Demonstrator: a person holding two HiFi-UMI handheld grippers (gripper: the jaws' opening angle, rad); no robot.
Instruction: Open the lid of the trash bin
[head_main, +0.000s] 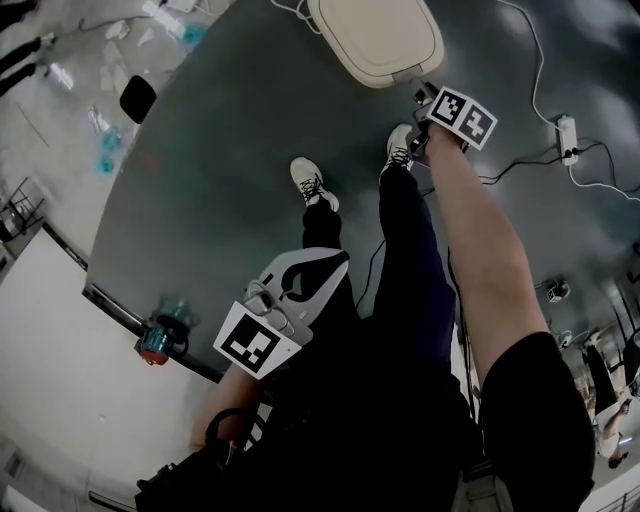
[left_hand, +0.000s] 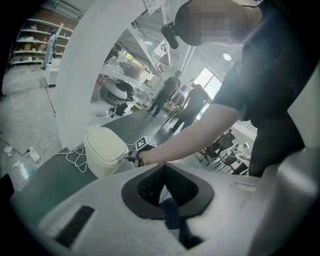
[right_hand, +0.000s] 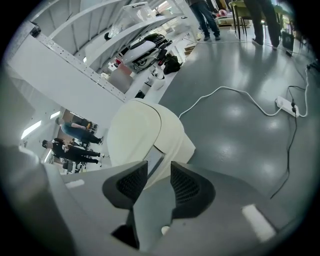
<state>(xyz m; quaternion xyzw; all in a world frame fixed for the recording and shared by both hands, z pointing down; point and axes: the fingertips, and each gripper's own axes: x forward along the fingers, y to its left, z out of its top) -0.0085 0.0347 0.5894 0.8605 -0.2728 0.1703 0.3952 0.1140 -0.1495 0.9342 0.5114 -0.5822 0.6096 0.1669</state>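
The cream trash bin (head_main: 375, 35) stands on the dark floor at the top of the head view, its lid down. My right gripper (head_main: 420, 97) is at the bin's near edge, by a small grey tab (head_main: 407, 74). In the right gripper view its jaws (right_hand: 159, 170) are open, nothing is gripped, and the bin (right_hand: 142, 135) with its grey front panel (right_hand: 153, 162) shows through the gap. My left gripper (head_main: 318, 268) is held back near the person's legs. Its pads (left_hand: 147, 182) meet at the tip with nothing between them. From there the bin (left_hand: 102, 150) and the right gripper (left_hand: 131, 158) are seen ahead.
A power strip (head_main: 567, 135) with black and white cables lies on the floor to the right of the bin. The person's two shoes (head_main: 312, 182) stand just short of the bin. White shelving and several people are in the background.
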